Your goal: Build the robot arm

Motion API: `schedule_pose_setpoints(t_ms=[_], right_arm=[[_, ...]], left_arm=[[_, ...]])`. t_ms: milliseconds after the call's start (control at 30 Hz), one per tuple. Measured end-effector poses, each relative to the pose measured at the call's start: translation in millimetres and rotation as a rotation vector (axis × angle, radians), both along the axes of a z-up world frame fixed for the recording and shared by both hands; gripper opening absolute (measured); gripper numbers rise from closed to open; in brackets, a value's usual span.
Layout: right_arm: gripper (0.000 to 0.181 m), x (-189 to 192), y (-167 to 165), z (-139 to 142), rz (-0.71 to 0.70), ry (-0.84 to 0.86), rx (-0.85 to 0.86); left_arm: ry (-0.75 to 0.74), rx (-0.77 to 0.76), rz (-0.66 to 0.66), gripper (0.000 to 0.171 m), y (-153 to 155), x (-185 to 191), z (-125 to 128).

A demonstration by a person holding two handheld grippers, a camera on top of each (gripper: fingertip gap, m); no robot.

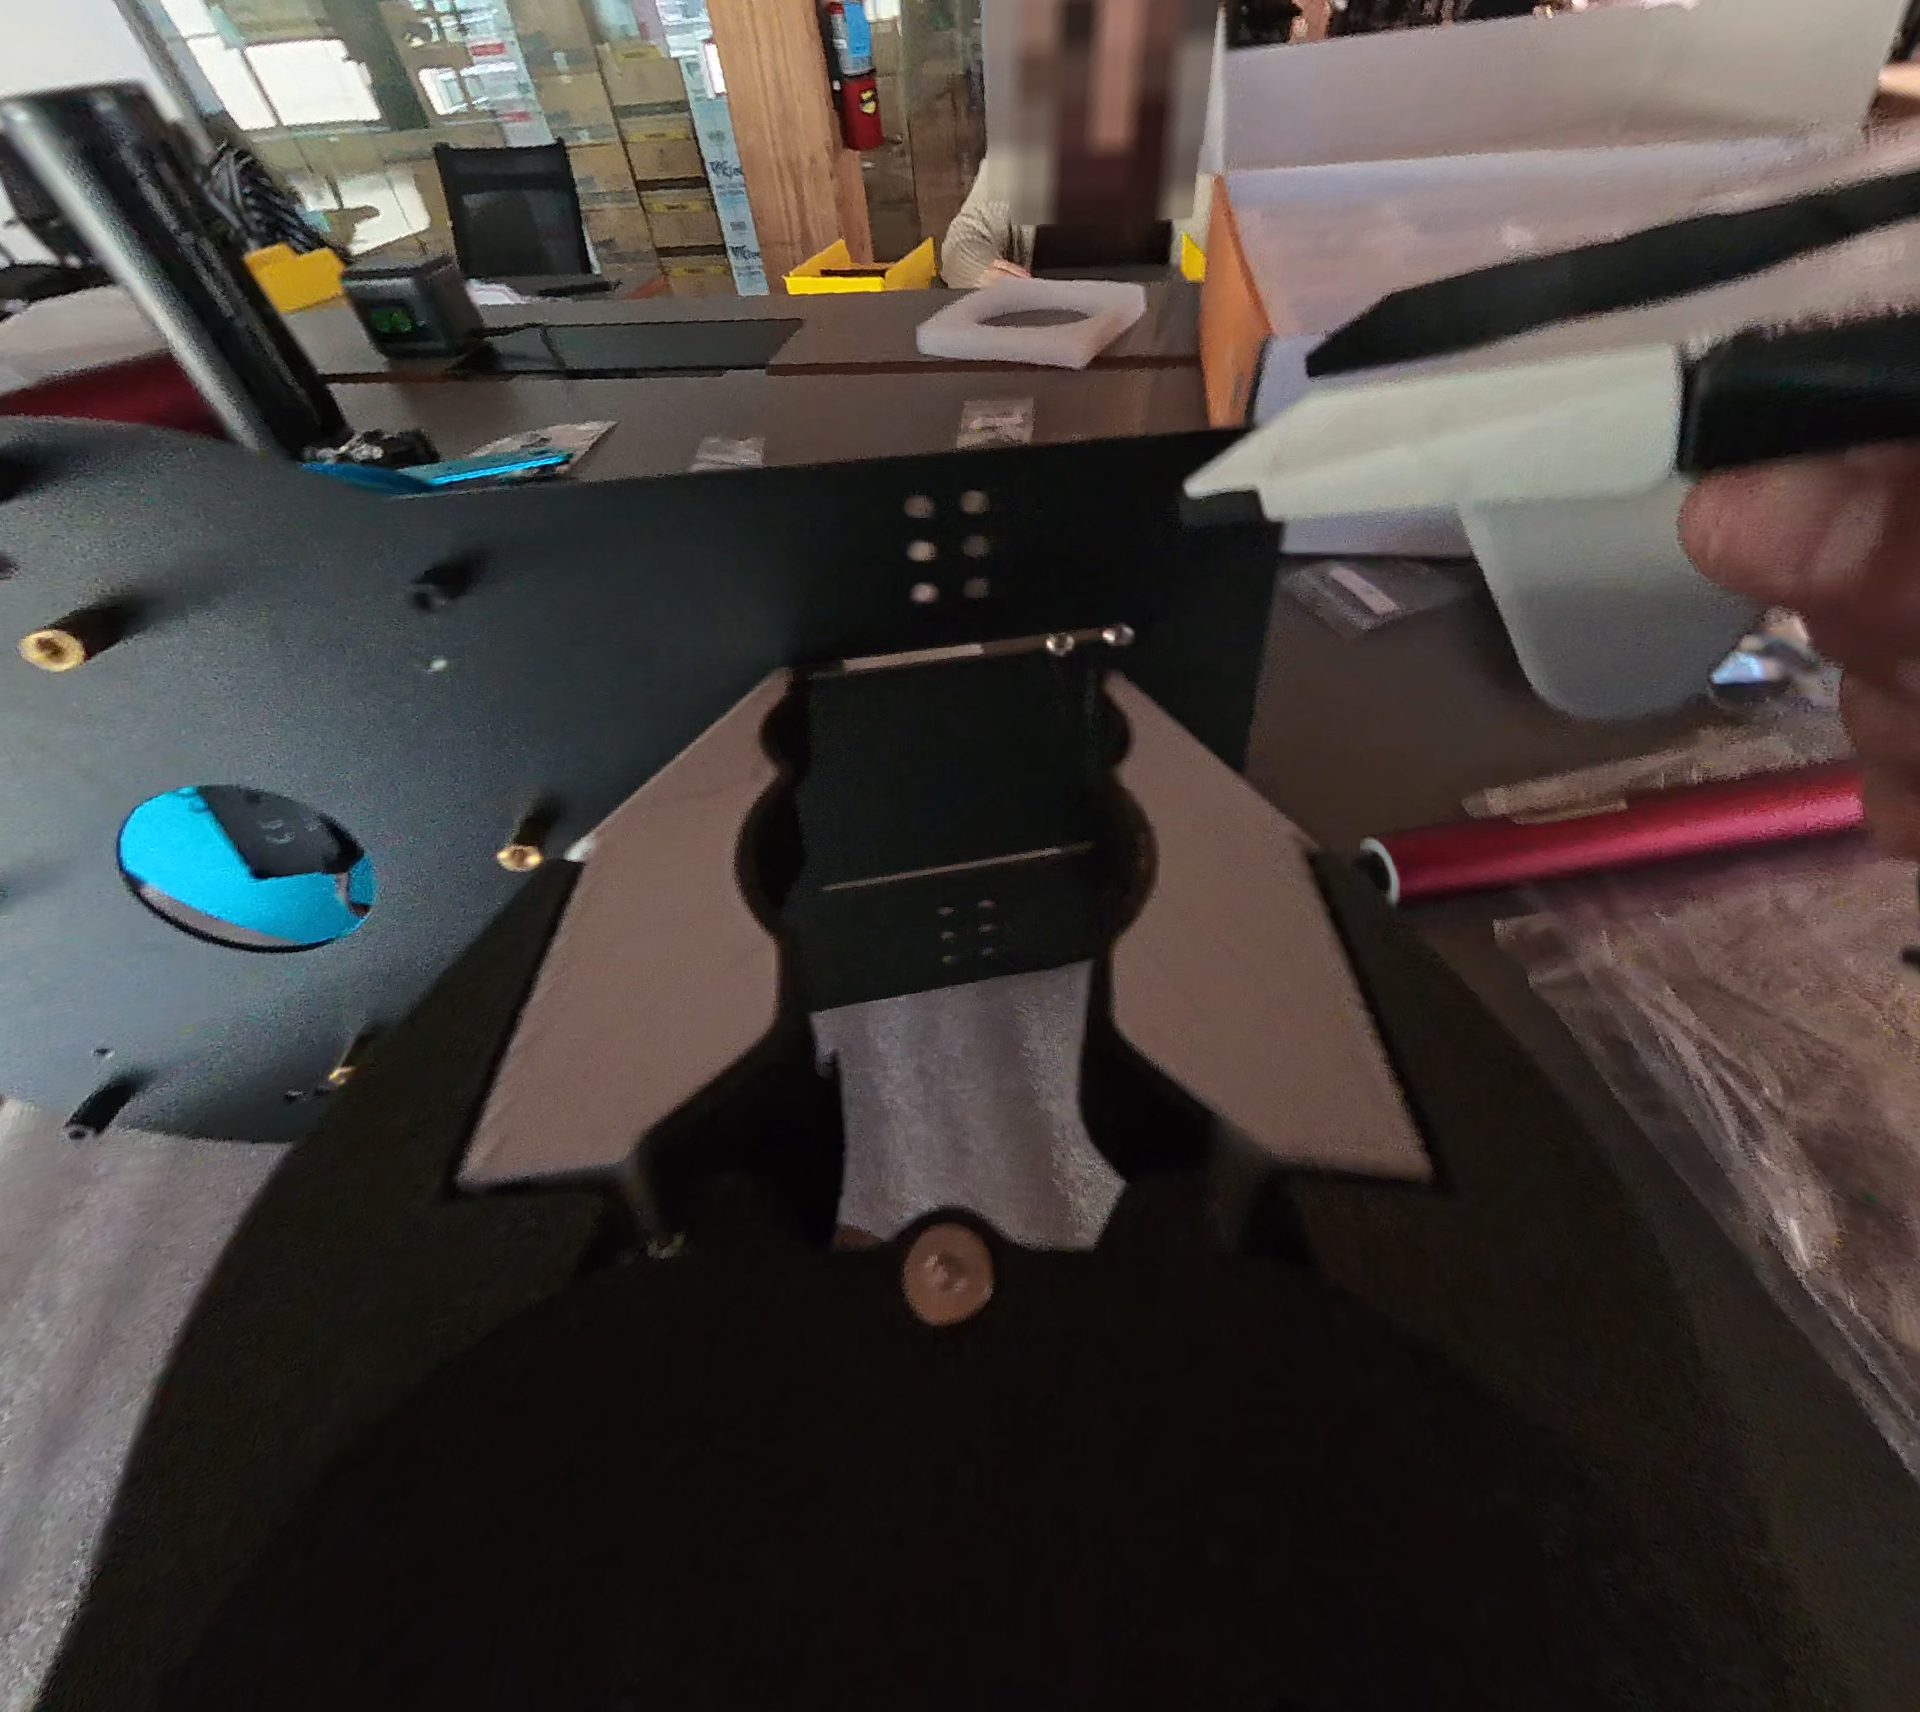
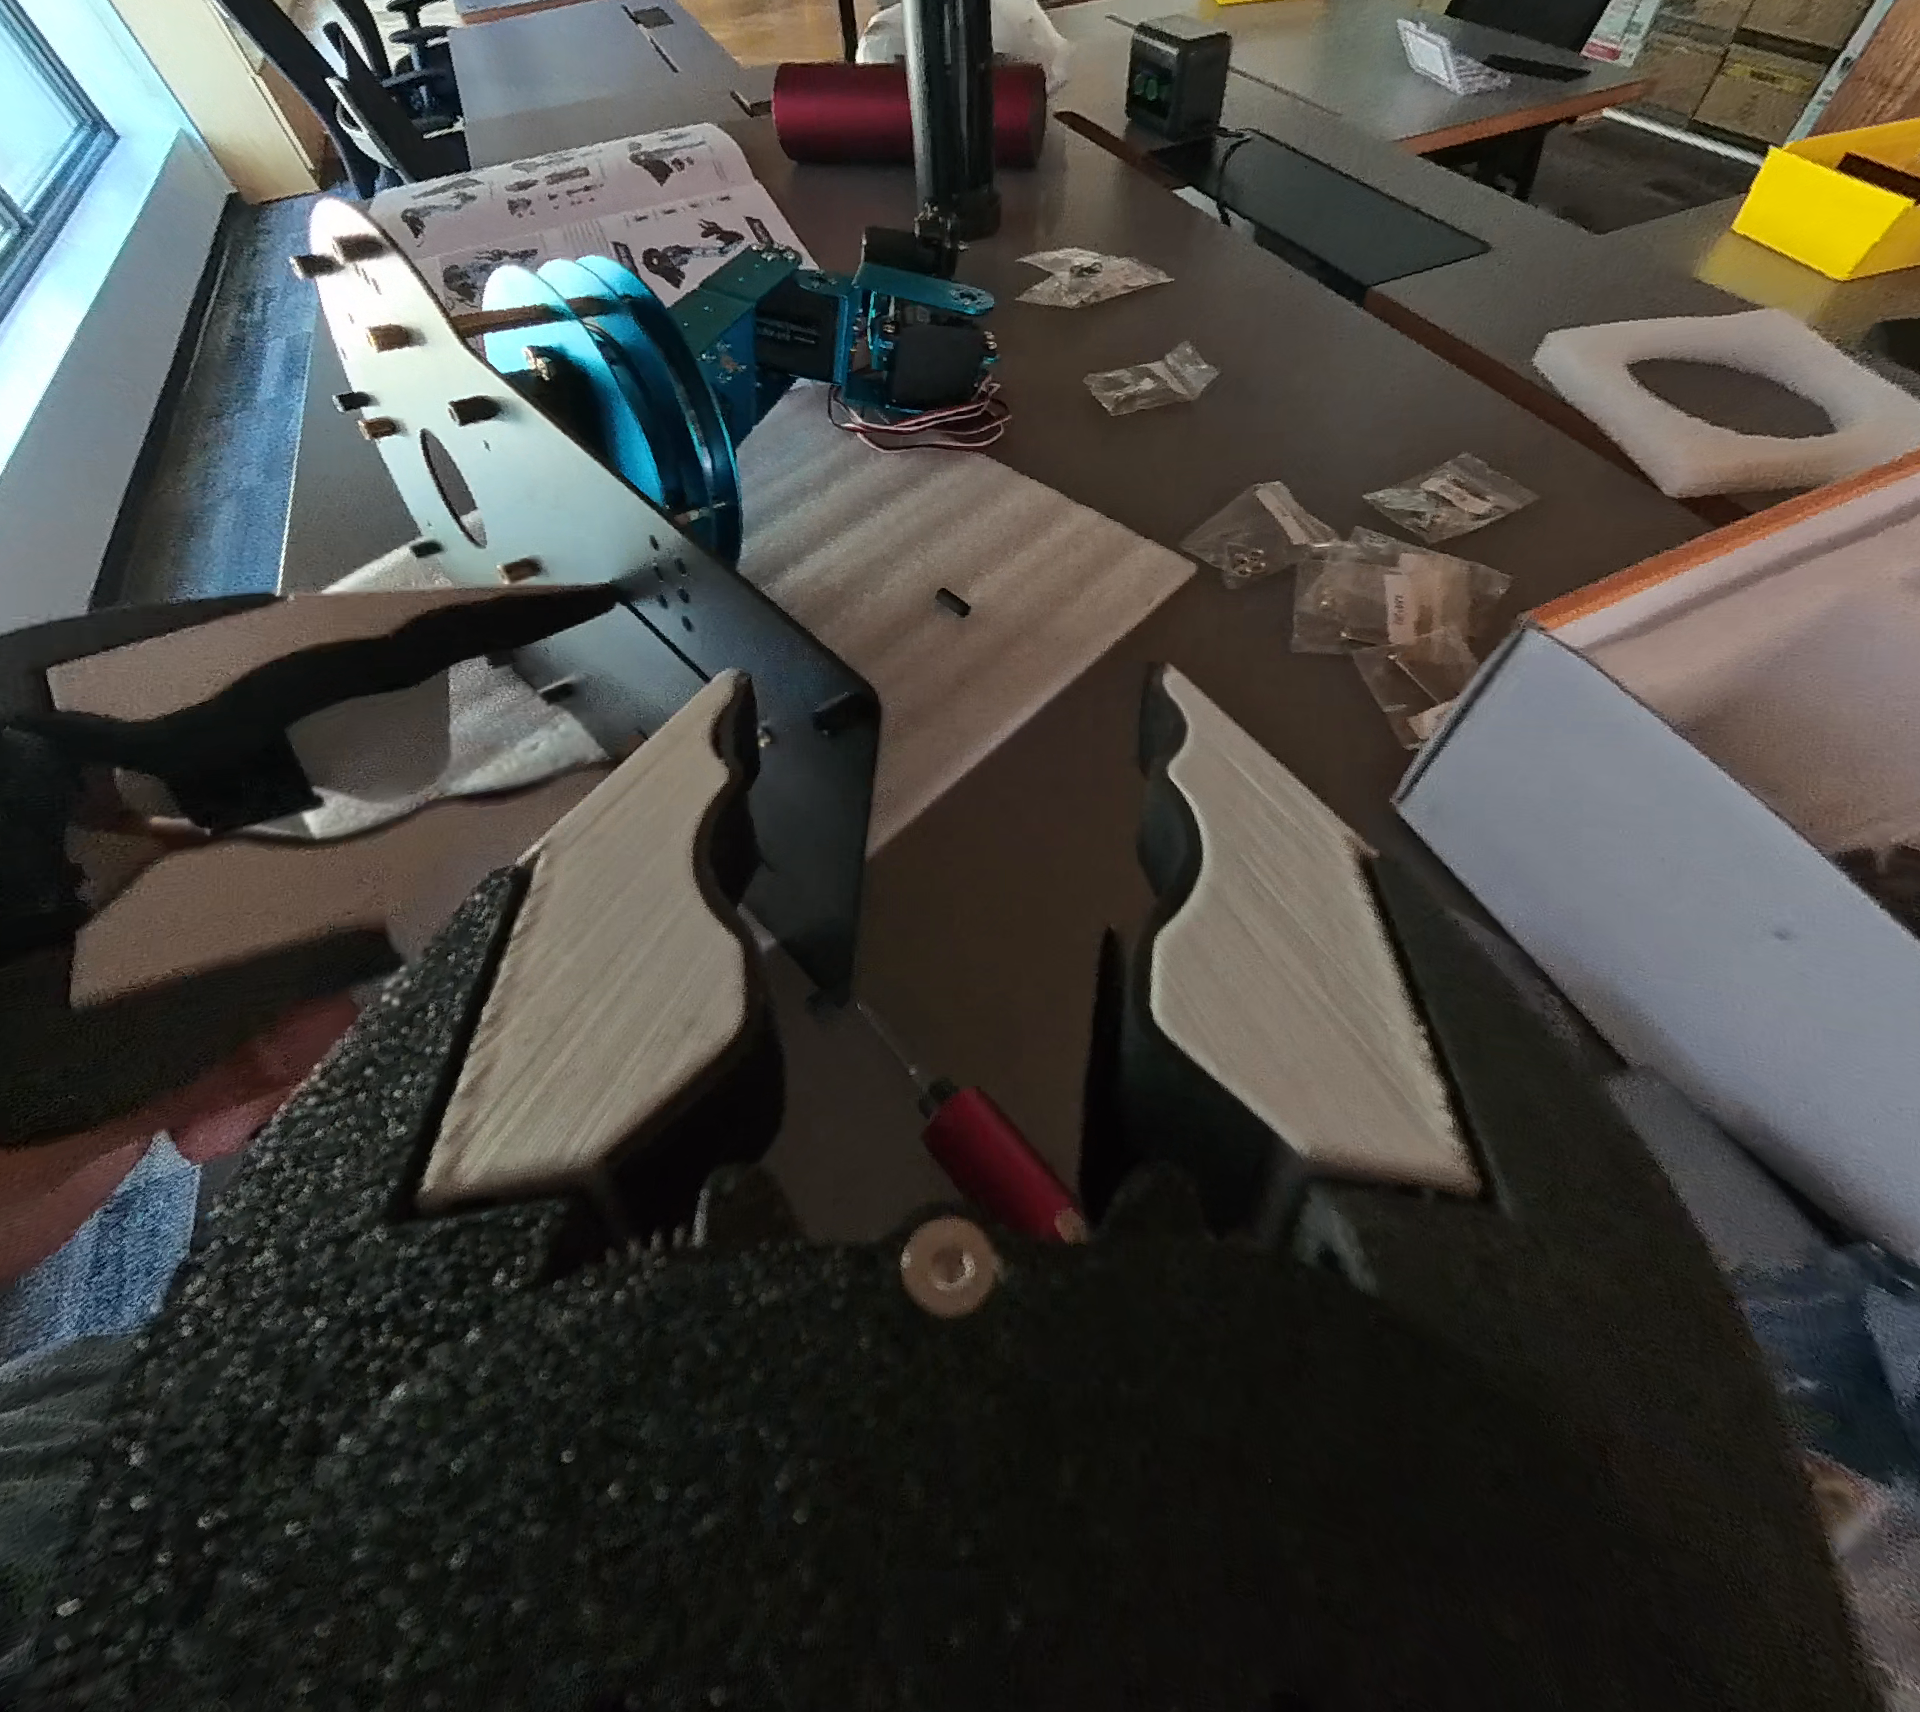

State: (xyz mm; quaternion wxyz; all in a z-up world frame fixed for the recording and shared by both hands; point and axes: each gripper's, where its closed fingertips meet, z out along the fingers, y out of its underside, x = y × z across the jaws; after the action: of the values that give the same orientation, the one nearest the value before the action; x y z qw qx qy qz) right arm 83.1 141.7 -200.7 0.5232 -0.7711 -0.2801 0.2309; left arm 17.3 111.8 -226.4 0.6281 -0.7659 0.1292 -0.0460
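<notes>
**A:** Two tongs, so what has each got?

**B:** The left gripper (image 1: pixel 945 696) is clenched on a bent tab of the black plate (image 1: pixel 520 623), which fills the middle and left of its view.

**A:** And the other?

**B:** The right gripper (image 2: pixel 951 686) is spread wide, grasping nothing. Low between its fingers shows a red screwdriver (image 2: pixel 997 1163), tip at the plate's near corner.

**A:** What's around it?

**B:** Behind the plate, a blue servo assembly (image 2: pixel 873 332) sits over a foam sheet (image 2: pixel 935 561) on the dark table (image 2: pixel 1039 831). Small clear bags (image 2: pixel 1257 530) are at centre right.
</notes>
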Motion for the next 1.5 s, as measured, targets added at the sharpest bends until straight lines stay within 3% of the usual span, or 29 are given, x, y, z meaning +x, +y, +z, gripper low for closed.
schedule_pose_setpoints(t_ms=[133, 300, 500, 1133, 1333, 1400, 1500], right_arm=[[0.074, 13.9, -2.1, 4.7, -0.015, -0.017, 0.010], [0.074, 27.3, -11.5, 2.3, -0.010, -0.007, -0.013], [0.074, 40.6, -29.1, -1.0, -0.002, -0.012, -0.027], [0.072, 62.3, -45.7, 3.5, -0.007, 0.006, -0.037], [0.069, 61.9, -49.0, 3.7, 0.009, -0.021, -0.037], [0.061, 55.8, -54.2, 6.2, 0.036, -0.037, -0.018], [0.048, 34.7, -65.5, 1.2, 0.135, -0.008, -0.052]], left_arm=[[-0.013, -0.025, 0.029, 0.062, -3.2, 3.5, -8.1], [-0.106, 0.001, 0.135, 0.058, 2.6, -10.3, 0.9], [-0.130, 0.018, 0.174, 0.063, 6.5, -6.3, 2.6], [-0.059, 0.012, 0.213, 0.060, 5.6, -14.2, -0.9], [0.014, -0.130, 0.161, 0.048, -31.3, -49.6, -13.4], [0.028, -0.191, 0.198, 0.047, -52.3, -80.5, -23.9], [0.001, -0.230, 0.163, 0.031, -71.8, -111.5, -36.2]])
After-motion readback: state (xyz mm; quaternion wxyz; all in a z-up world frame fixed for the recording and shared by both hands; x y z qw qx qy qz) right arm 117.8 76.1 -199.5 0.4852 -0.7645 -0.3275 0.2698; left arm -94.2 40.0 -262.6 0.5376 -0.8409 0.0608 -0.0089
